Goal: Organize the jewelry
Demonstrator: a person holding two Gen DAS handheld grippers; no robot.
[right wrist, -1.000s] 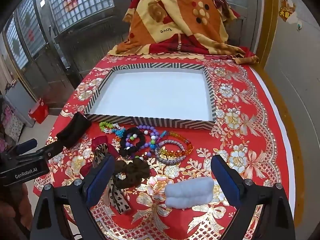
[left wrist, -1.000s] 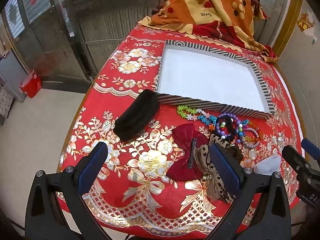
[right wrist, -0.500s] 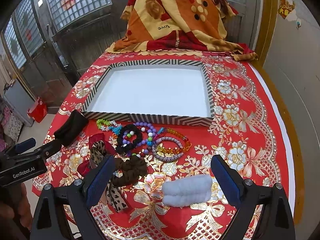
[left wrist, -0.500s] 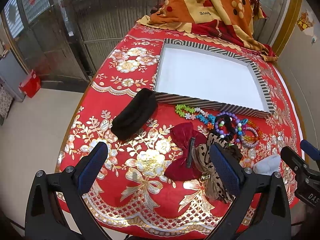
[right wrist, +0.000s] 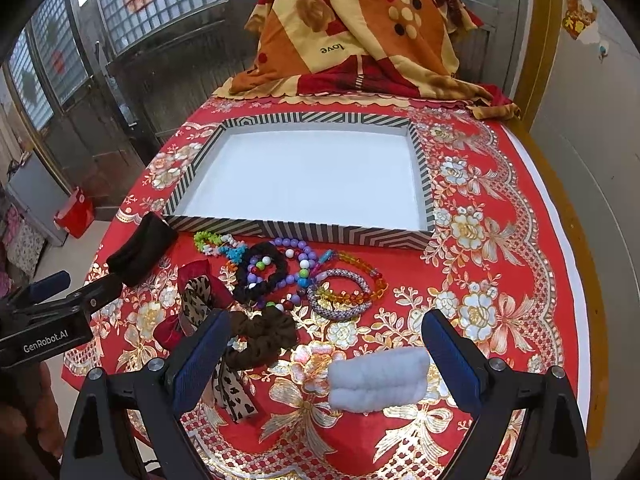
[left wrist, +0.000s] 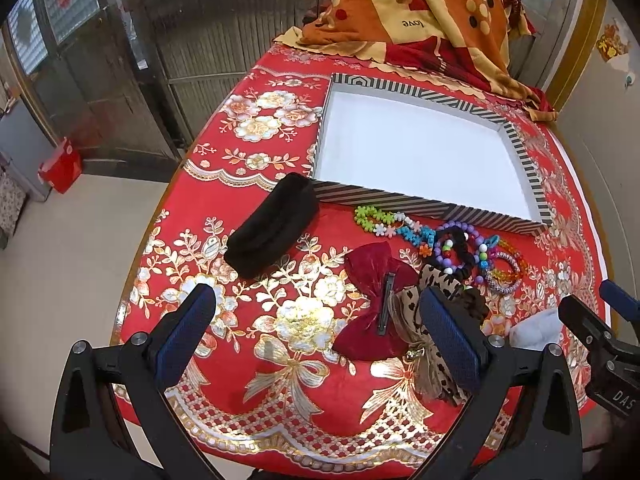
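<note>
A shallow striped tray (right wrist: 296,231) with a bare white floor sits mid-table. In front of it lie several bead bracelets (right wrist: 344,288), a black scrunchie (right wrist: 260,270), a brown scrunchie (right wrist: 262,338), a leopard bow (right wrist: 198,294), a red velvet bow (left wrist: 370,300), a black headband (left wrist: 272,226) and a pale fluffy headband (right wrist: 378,380). My left gripper (left wrist: 316,338) hovers open above the table's near edge, beside the red bow. My right gripper (right wrist: 324,362) is open over the pale headband, holding nothing.
A red and gold floral cloth (right wrist: 492,240) covers the table. A folded orange blanket (right wrist: 352,32) lies at the far end. Metal grille doors (left wrist: 120,60) stand to the left, with a red box (left wrist: 60,164) on the floor.
Both grippers have shifted slightly over the table; the items look a little lower and nearer in the right wrist view. Nothing was picked up or moved.
</note>
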